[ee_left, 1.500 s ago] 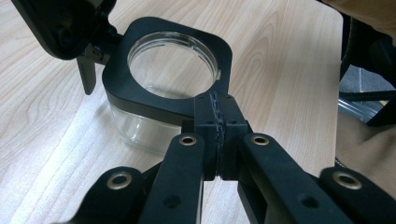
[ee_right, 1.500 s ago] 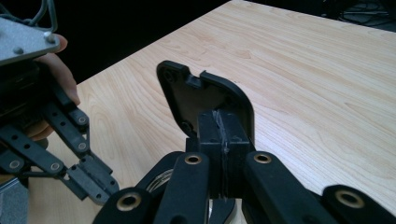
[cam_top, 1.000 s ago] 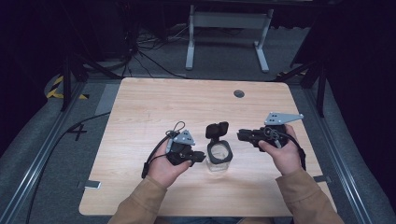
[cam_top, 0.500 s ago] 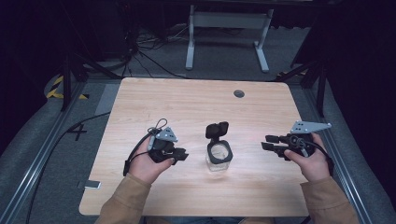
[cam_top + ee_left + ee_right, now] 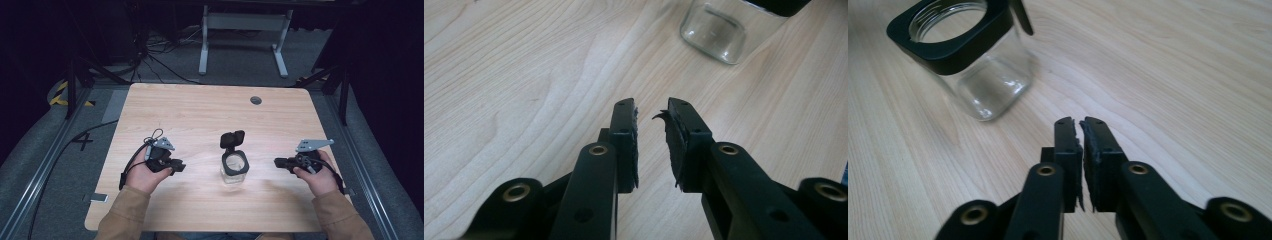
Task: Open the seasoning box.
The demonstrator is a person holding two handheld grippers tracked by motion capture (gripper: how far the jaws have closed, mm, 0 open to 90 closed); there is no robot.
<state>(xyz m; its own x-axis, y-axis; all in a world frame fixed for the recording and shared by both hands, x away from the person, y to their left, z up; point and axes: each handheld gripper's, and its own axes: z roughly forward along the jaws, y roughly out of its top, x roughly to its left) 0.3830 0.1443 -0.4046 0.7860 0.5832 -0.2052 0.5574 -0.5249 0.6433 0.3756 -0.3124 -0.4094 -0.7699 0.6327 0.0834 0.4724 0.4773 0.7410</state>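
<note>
Glass jar (image 5: 234, 170) mid-table, left gripper (image 5: 176, 166) jaws slightly parted, right gripper (image 5: 278, 162) jaws nearly closed, both empty.

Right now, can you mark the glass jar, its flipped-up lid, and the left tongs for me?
glass jar (image 5: 234, 175), high view, on its clear glass body.
lid (image 5: 232, 139), high view, on the black flipped-up flap.
left tongs (image 5: 652, 112), left gripper view, midway between the two black tips.

The clear square glass jar with a black collar and raised flip lid (image 5: 233, 166) stands on the pale wooden table (image 5: 200, 110). The left gripper (image 5: 175, 166) lies left of the jar, the right gripper (image 5: 278, 162) right of it, both apart from it. A round grommet (image 5: 256, 100) lies behind the jar.
</note>
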